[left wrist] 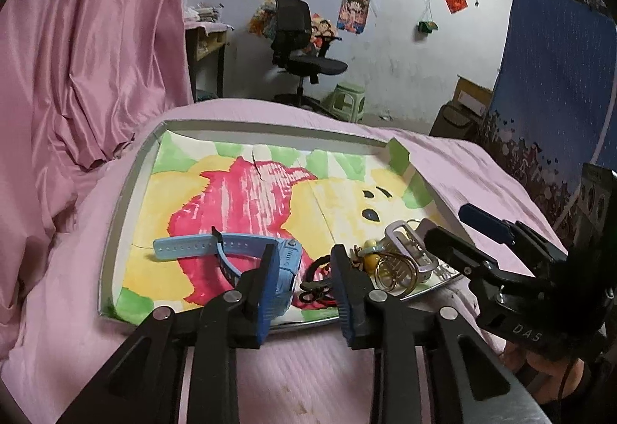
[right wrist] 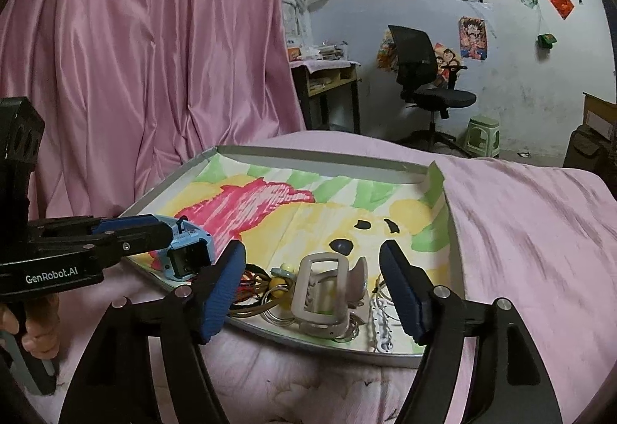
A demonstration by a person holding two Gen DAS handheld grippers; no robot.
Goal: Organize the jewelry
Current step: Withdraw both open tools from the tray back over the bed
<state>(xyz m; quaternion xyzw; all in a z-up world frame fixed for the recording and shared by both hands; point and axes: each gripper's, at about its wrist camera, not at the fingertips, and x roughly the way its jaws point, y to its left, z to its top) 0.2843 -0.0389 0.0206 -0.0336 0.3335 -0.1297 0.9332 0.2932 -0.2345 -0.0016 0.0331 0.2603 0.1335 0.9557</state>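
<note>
I am working over a bed spread with a pale pink quilted cover [left wrist: 293, 377], where a shallow grey-rimmed tray lined with a red, yellow and green painted sheet [right wrist: 331, 159] is lying. At the tray's near edge, my left gripper [left wrist: 304, 289] is standing with its blue pads apart, the body of the light blue plastic wristwatch [left wrist: 287, 269] lying against the left pad's inner face, its strap trailing toward the tray's left side. I am judging it released or not yet pinched, not gripped. My right gripper [right wrist: 313, 289] is hanging wide open over the jumble in the near right corner: a beige plastic claw hair clip [right wrist: 327, 293], thin metal hoop rings [right wrist: 275, 316], a white beaded strand [right wrist: 380, 323] and dark and red elastic hair ties [right wrist: 246, 285]. I am reckoning the sorting barely begun; next I am needing to lower onto the clip and close. Beyond, pink satin curtains [right wrist: 154, 57], a black mesh office chair [right wrist: 420, 73] and a green plastic stool [right wrist: 484, 134] are standing against a poster-covered wall.
</note>
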